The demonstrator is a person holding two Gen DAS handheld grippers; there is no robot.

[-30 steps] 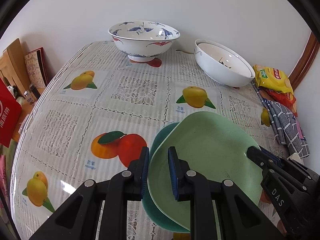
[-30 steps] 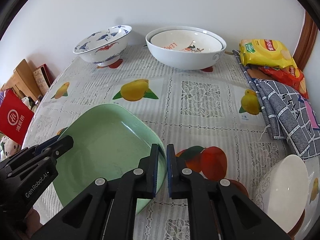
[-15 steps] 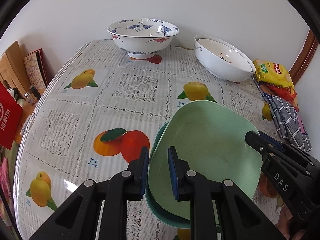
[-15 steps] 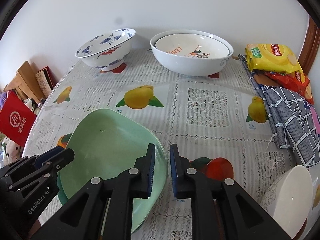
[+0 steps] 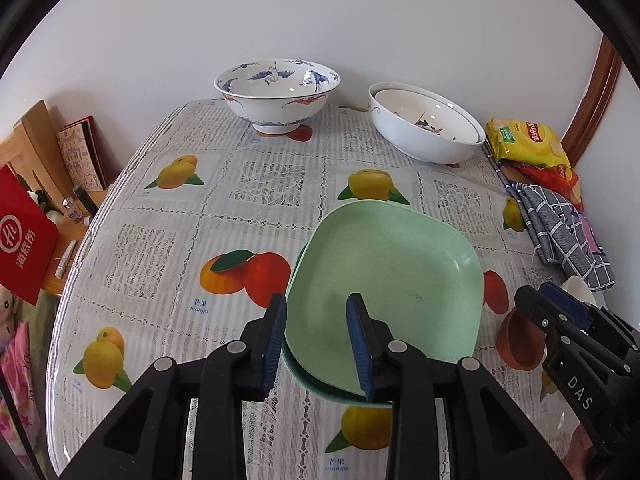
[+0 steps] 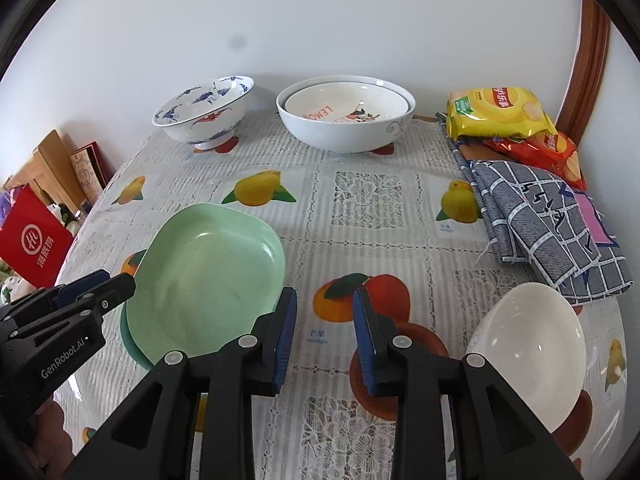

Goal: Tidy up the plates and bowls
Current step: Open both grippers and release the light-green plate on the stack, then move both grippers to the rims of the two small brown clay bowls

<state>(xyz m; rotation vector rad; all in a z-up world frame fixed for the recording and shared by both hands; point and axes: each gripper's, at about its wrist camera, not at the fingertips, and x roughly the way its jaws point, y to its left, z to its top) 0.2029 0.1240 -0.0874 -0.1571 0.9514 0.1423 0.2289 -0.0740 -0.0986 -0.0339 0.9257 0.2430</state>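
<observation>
A light green square plate (image 5: 384, 276) (image 6: 208, 276) lies on top of a darker teal plate (image 5: 320, 388) (image 6: 130, 340) on the fruit-print tablecloth. My left gripper (image 5: 320, 344) (image 6: 116, 280) is at the stack's near left corner. Its jaws are opening, and the plate's rim stands between the blue pads without being pressed. My right gripper (image 6: 325, 336) (image 5: 536, 292) is just right of the plate, jaws also opening, with only tablecloth between them.
A blue-and-white crane bowl (image 5: 276, 96) and two nested white bowls (image 5: 424, 132) stand at the back. At the near right a small white bowl (image 6: 528, 352) leans beside a brown dish (image 5: 516, 344). Chip bags (image 6: 496, 112) and a checked cloth (image 6: 540, 208) lie along the right edge.
Both grippers were shut on the green plate's rim. They have since opened and drawn back a little, and the plate has settled onto the teal plate.
</observation>
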